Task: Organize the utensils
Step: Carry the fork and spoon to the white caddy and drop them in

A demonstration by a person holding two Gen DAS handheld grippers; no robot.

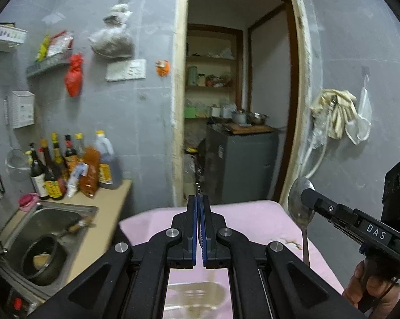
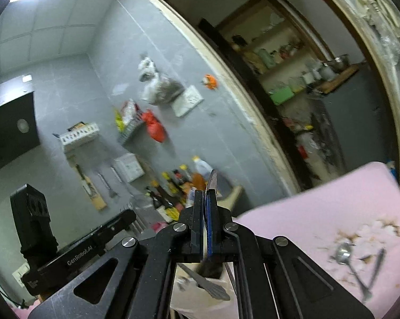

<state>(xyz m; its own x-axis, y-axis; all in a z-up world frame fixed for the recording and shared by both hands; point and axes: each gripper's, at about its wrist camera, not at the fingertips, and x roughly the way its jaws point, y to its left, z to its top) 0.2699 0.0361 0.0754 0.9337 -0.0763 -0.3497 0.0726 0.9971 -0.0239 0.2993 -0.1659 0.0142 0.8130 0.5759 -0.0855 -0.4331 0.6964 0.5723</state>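
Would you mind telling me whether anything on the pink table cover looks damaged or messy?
Yes. The pink table cover has a torn, brown-stained patch with white showing through, near its right side. A loose spoon and another utensil lie on it, crossing at their lower ends, with small flecks scattered around them.

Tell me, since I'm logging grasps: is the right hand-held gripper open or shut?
Shut on the spoon: the right hand-held gripper clamps its bowl, handle hanging down.

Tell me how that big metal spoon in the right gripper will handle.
The spoon looks like rigid metal, so probably stiff. Its polished bowl may slip between the right gripper pads. Pinched at the bowl with the handle hanging down, it might swing.
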